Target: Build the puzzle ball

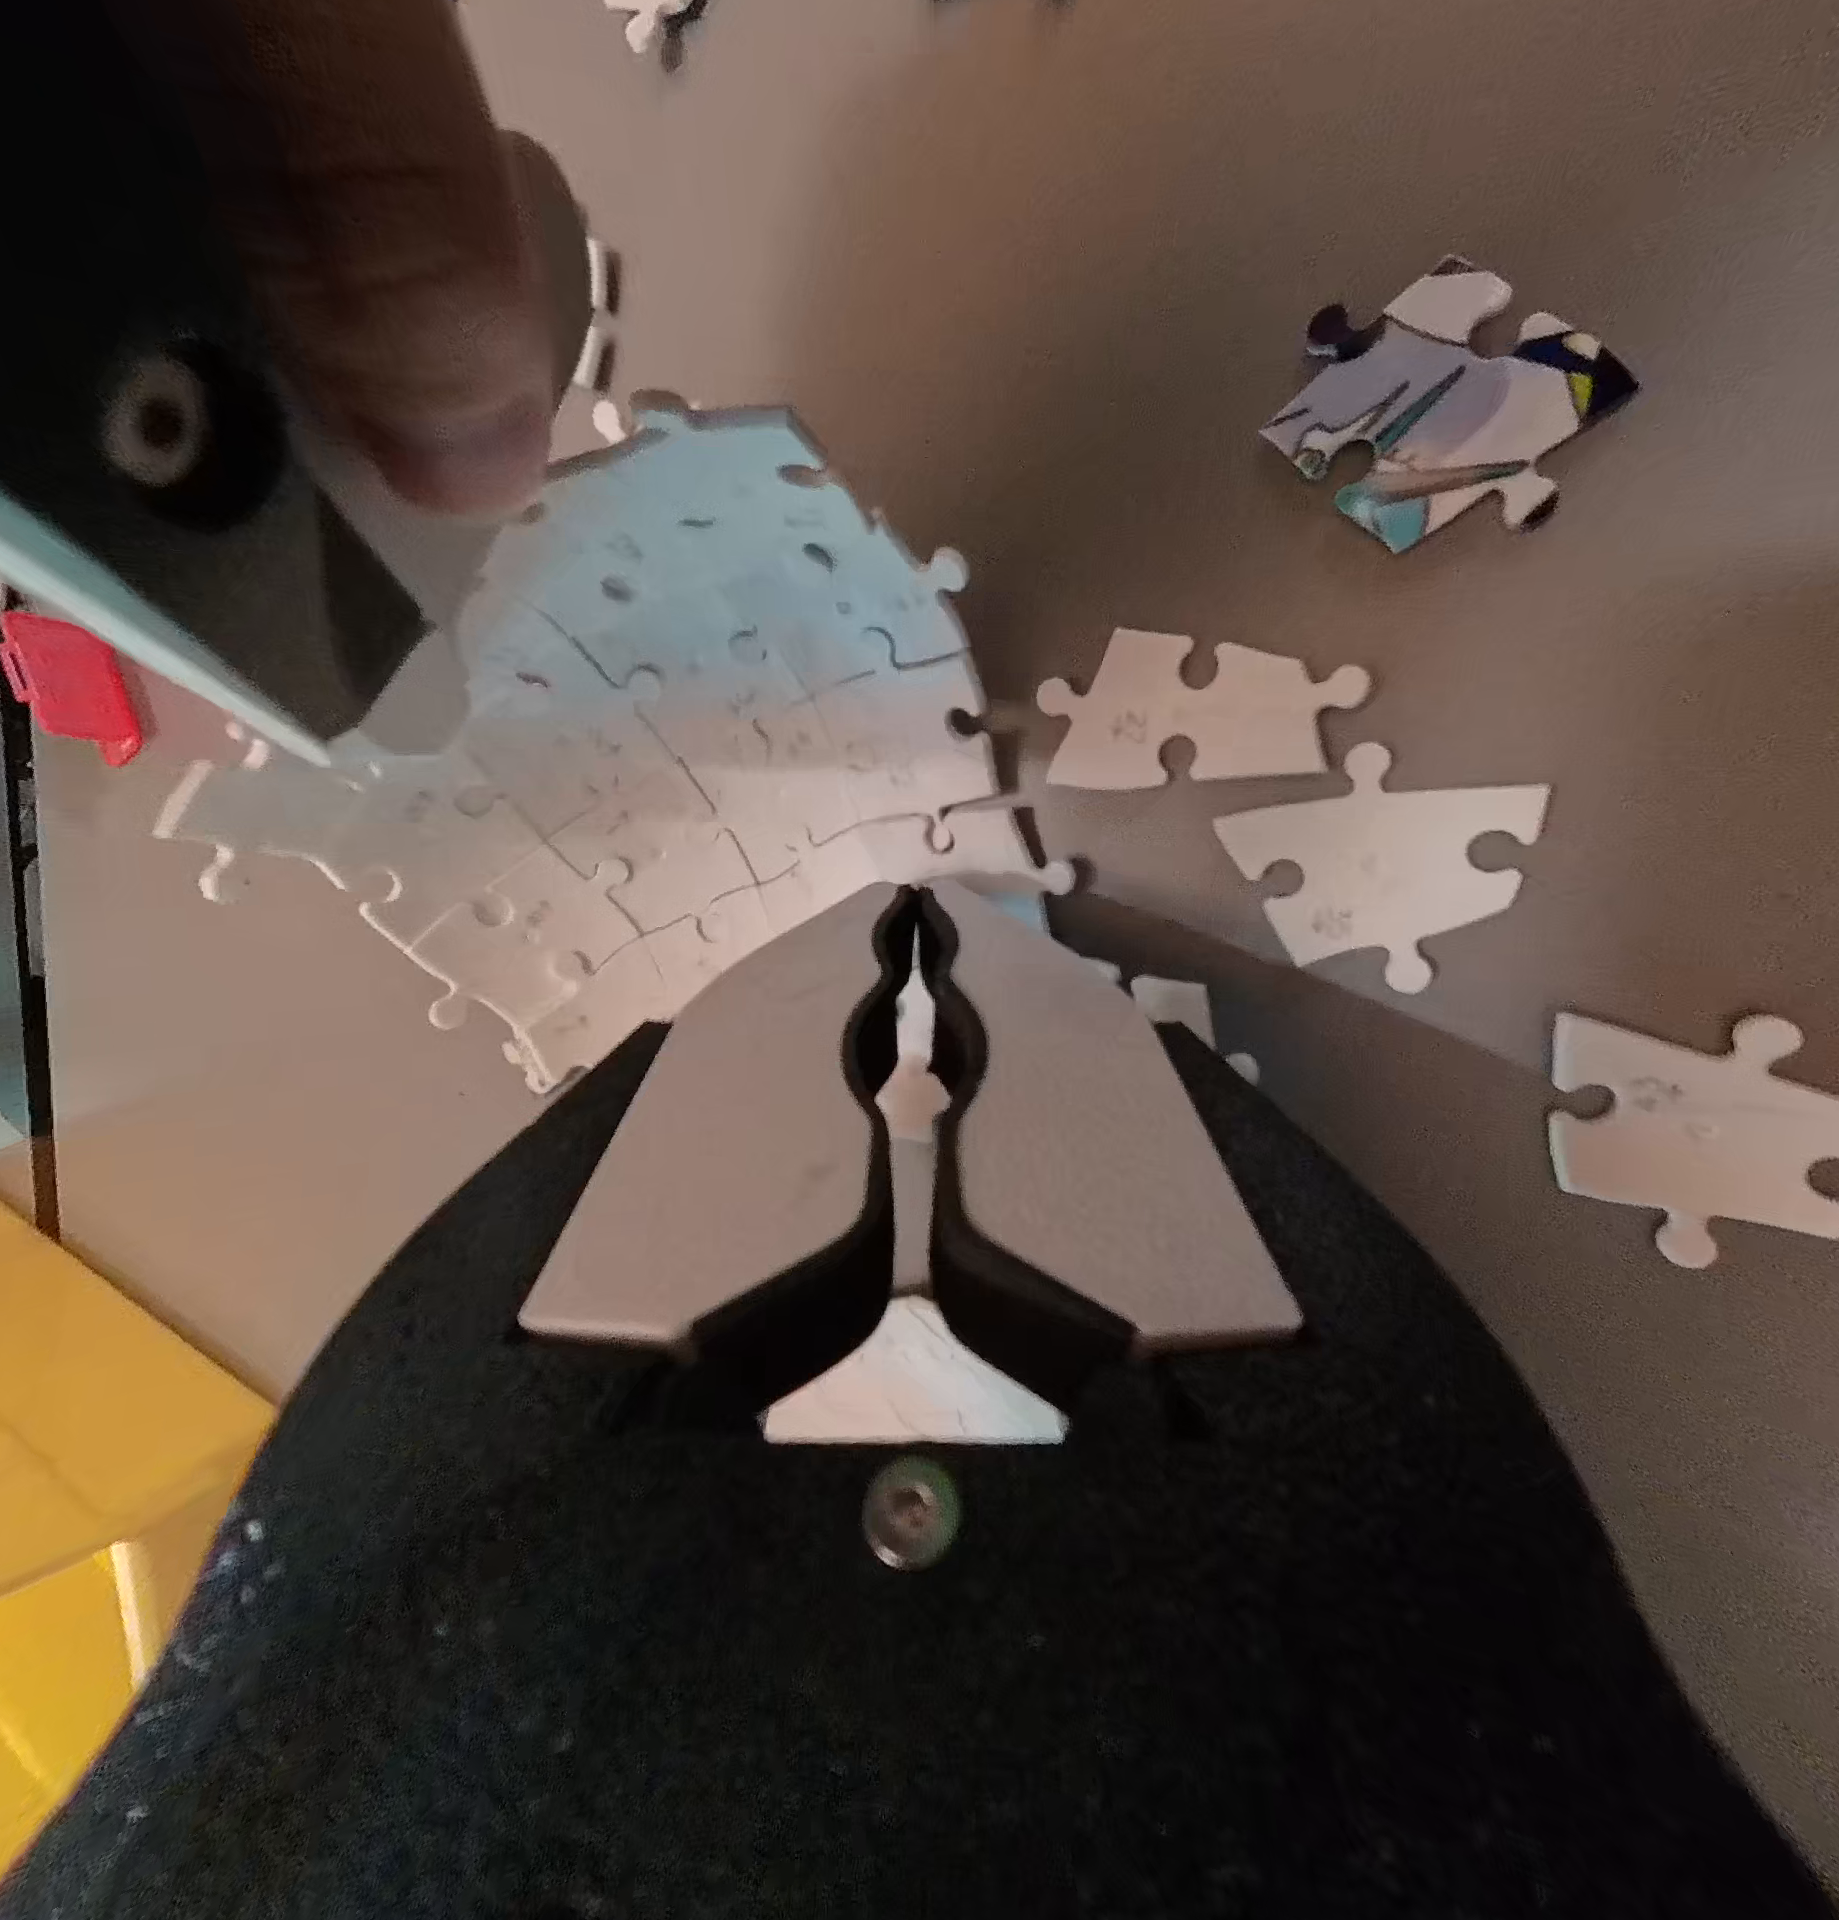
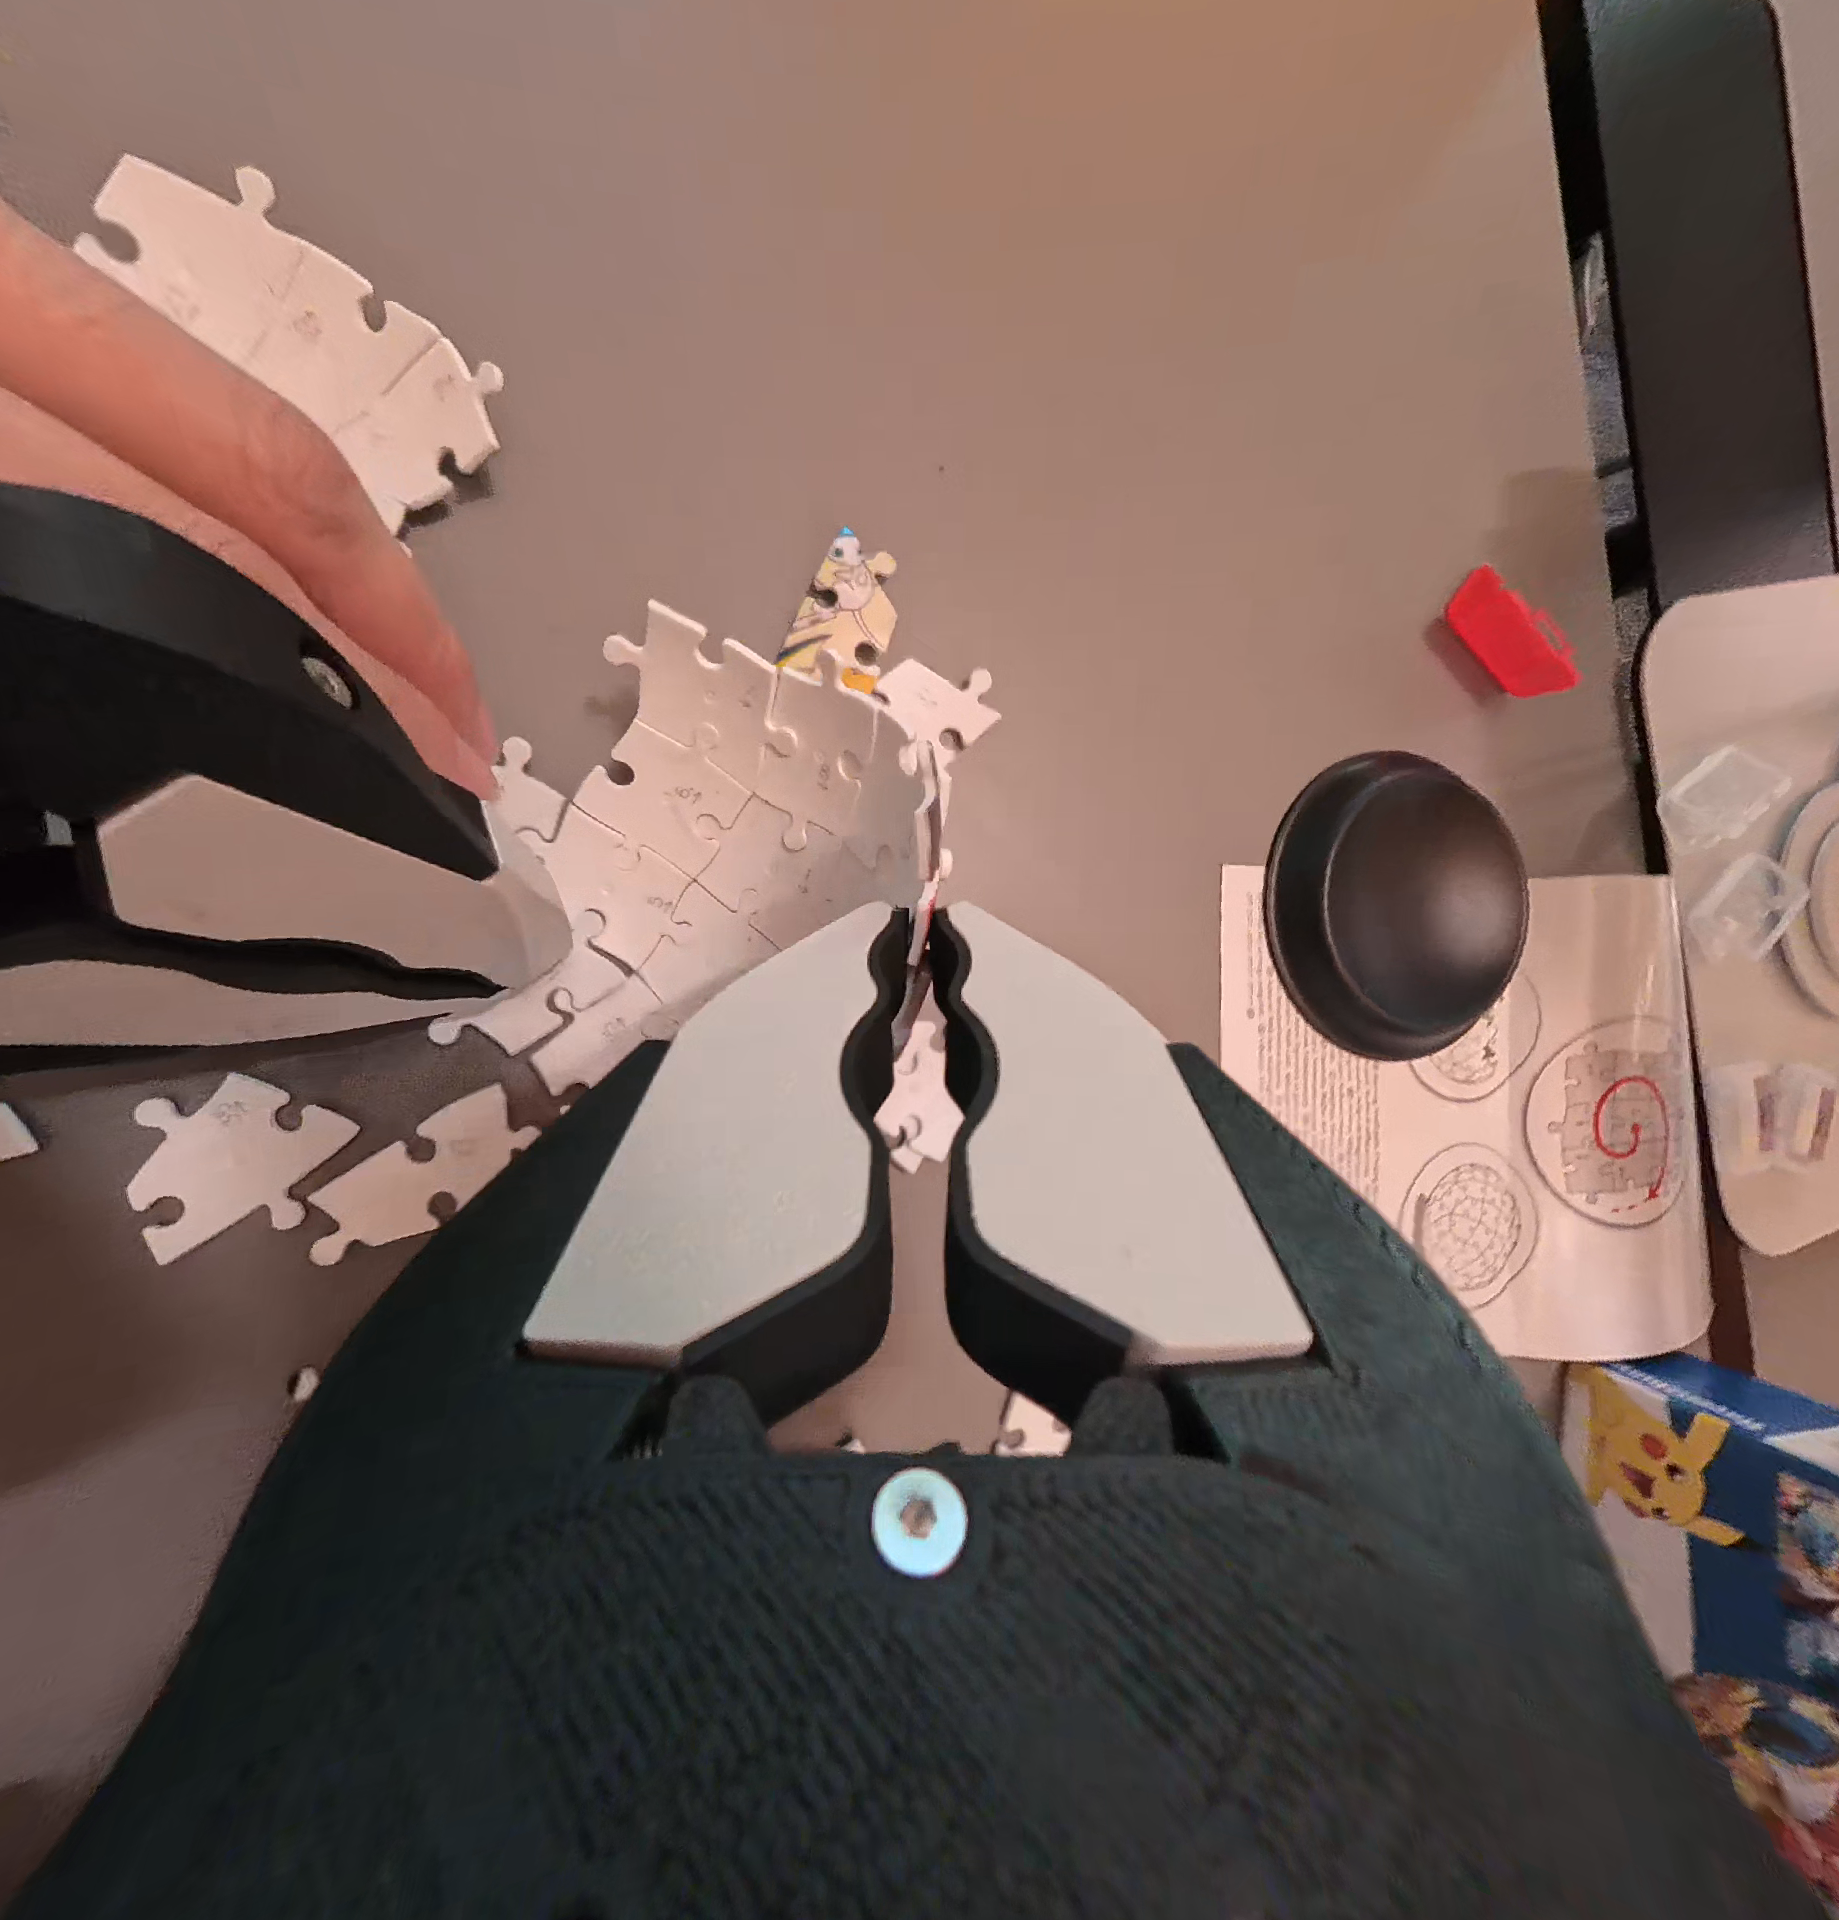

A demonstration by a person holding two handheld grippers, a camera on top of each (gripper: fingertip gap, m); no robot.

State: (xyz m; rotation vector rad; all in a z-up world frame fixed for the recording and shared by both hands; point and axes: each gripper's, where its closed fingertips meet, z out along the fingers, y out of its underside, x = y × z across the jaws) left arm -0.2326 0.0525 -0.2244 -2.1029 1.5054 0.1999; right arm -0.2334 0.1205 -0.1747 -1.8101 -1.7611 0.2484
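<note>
The partly built puzzle ball (image 1: 707,727) is a curved shell of joined pieces, its white inner side toward me. It also shows in the right wrist view (image 2: 728,821), with a printed piece at its top edge. My left gripper (image 1: 917,914) is shut on the shell's near rim. In the right wrist view it (image 2: 504,930) comes in from the left, with a hand on it. My right gripper (image 2: 920,925) is shut on the opposite rim, edge-on between the fingers. In the left wrist view it (image 1: 349,753) comes in from the upper left.
Loose white pieces (image 1: 1195,717) (image 1: 1393,862) (image 1: 1715,1132) and a printed piece (image 1: 1455,405) lie on the grey table. A joined strip (image 2: 302,332) and more pieces (image 2: 240,1153) lie left. A black dome stand (image 2: 1398,904), instruction sheet (image 2: 1466,1195), red item (image 2: 1507,629), tray (image 2: 1725,1195) and puzzle box (image 2: 1777,1558) sit right. Left tips to right tips: about 8 centimeters. From the left gripper's tips to the printed piece (image 1: 1455,405) is close to 10 centimeters.
</note>
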